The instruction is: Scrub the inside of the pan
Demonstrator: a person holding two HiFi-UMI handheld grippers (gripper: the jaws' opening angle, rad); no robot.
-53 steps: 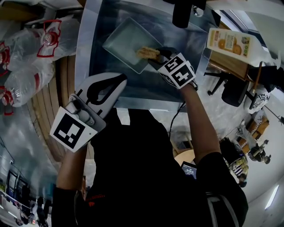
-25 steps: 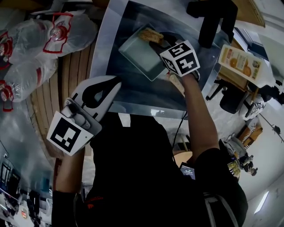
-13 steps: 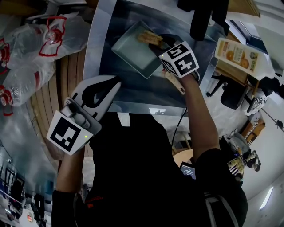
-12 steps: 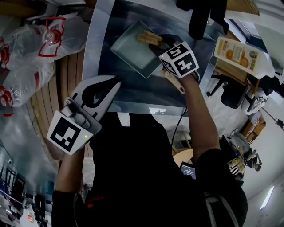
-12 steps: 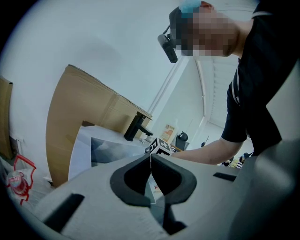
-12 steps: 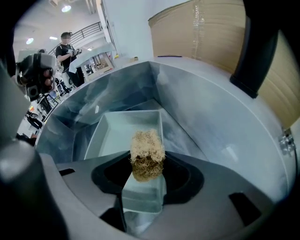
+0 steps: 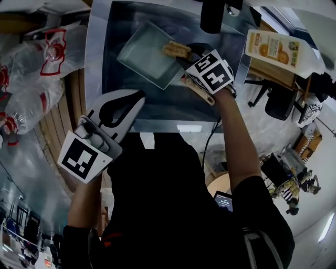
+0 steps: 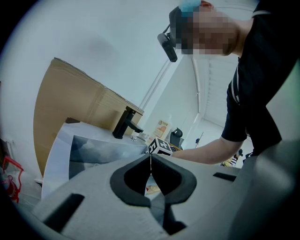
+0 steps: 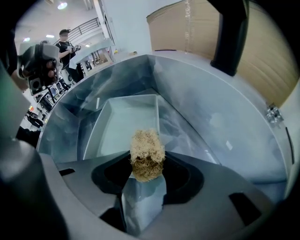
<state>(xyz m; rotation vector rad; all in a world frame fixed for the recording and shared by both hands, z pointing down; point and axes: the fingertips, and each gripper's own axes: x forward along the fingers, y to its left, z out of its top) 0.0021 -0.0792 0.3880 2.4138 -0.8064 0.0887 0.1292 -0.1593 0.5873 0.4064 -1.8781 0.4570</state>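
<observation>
A rectangular metal pan (image 7: 137, 57) lies tilted in the steel sink (image 7: 107, 89); it also fills the middle of the right gripper view, pan (image 9: 126, 124). My right gripper (image 7: 185, 58) is shut on a tan fibrous scrubber (image 7: 176, 50), held at the pan's right rim. From the right gripper view the scrubber (image 9: 146, 154) sticks out between the jaws just short of the pan's near edge. My left gripper (image 7: 139, 97) hangs over the sink's near rim, shut with nothing in it; its jaw tips (image 8: 150, 157) meet.
A black faucet (image 7: 211, 14) stands at the sink's far side. An orange juice carton (image 7: 271, 48) sits on the counter to the right. Plastic-wrapped bottles (image 7: 37, 58) lie on the floor to the left. A brown board (image 8: 70, 103) backs the sink.
The right gripper with the scrubber has moved from the pan's far edge back toward its right rim. The left gripper has stayed put.
</observation>
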